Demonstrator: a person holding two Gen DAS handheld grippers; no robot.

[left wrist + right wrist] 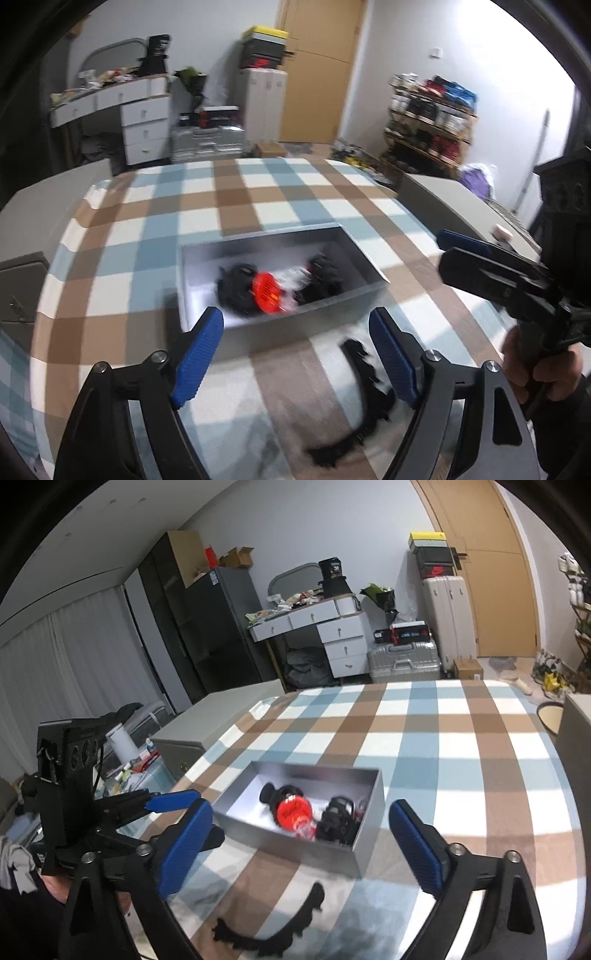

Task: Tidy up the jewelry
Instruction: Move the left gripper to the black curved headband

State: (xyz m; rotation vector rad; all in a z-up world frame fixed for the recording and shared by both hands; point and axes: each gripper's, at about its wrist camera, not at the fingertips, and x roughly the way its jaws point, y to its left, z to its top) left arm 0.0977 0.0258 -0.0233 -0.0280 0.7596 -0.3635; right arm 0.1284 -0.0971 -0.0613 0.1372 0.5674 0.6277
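1. Plainly, both tongs stand released with nothing between their blue pads: the left tongs (295, 354) and the right tongs (301, 843) hang above the checked cloth (207, 206), each near the box.
2. In the right wrist view the grey box (365, 853) sits just past the tips at about 12 o'clock, holding a red round piece (293, 810) and dark jewelry (338, 821) (too blurred to name more closely).
3. Outside the box lies a black toothed band (280, 930), curved, on the cloth at 6 o'clock from the box.
4. My guess is that the band is light, thin and springy, and that its teeth may snag the cloth.
5. I would take hold across its middle arc, where the pads can pinch flat sides, since an end grip would likely let it swing.
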